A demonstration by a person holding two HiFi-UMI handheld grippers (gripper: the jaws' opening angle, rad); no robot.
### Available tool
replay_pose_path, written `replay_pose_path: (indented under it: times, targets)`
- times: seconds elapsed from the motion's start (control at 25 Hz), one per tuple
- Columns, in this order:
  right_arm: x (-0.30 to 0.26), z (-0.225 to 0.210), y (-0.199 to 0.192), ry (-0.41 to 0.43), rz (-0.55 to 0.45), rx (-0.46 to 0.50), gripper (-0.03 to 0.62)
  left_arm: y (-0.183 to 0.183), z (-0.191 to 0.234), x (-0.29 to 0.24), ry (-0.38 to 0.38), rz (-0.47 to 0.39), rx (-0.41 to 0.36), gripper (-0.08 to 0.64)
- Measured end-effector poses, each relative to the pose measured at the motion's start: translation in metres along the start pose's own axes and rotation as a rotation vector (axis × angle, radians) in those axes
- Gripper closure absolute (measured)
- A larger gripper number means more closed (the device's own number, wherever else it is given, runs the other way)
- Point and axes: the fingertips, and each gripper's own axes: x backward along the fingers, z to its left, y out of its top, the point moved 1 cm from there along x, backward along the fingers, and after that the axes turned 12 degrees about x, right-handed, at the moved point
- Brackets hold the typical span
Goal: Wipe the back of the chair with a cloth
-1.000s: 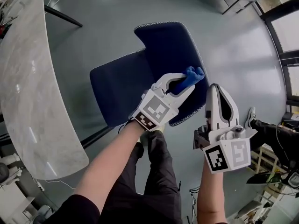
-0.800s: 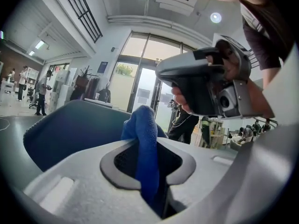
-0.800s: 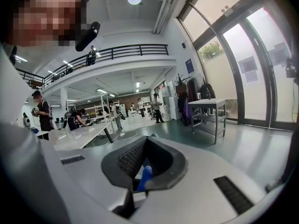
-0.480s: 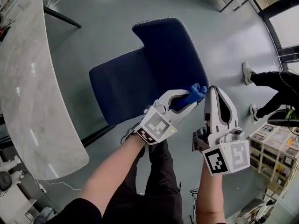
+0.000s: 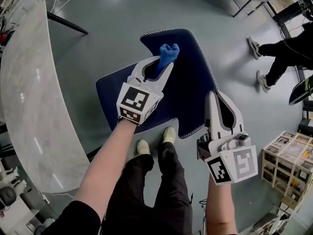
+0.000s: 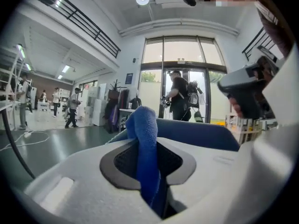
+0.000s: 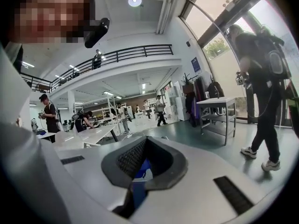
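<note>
A navy blue chair stands below me, its back (image 5: 193, 80) to the right of its seat (image 5: 110, 94). My left gripper (image 5: 164, 62) is shut on a blue cloth (image 5: 169, 52) and holds it at the upper left part of the chair back. In the left gripper view the cloth (image 6: 144, 139) stands pinched between the jaws, with the chair back's edge (image 6: 201, 134) just behind. My right gripper (image 5: 214, 96) hovers shut and empty off the chair's lower right corner; a sliver of blue shows past its jaws (image 7: 140, 171).
A long pale marble table (image 5: 24, 97) curves along the left, with a dark leg (image 5: 66, 22). A passer-by (image 5: 283, 45) walks at the upper right. A wooden crate of boxes (image 5: 288, 165) sits lower right. My own shoes (image 5: 156, 141) stand by the chair.
My left gripper carried the cloth from the chair back's lower right edge up and left across it. The right gripper barely shifted. The passer-by moved farther up the right side.
</note>
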Motion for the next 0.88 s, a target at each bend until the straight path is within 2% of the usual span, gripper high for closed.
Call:
replay_pose_path:
  times: [0.16, 0.32, 0.52, 0.88]
  targets:
    - [-0.019, -0.007, -0.005, -0.006, -0.002, 0.013, 0.58, -0.009, 0.041, -0.029, 0.064, 0.009, -0.016, 0.482]
    - [-0.037, -0.021, -0.009, -0.007, -0.006, 0.01, 0.58, -0.019, 0.058, -0.053, 0.064, 0.016, -0.013, 0.482]
    - [-0.041, -0.037, -0.006, -0.033, -0.019, 0.013, 0.58, -0.025, 0.031, -0.066, -0.026, 0.01, -0.012, 0.482]
    - [-0.025, -0.038, -0.008, -0.071, 0.001, -0.017, 0.58, -0.04, -0.046, -0.035, -0.163, 0.007, 0.045, 0.482]
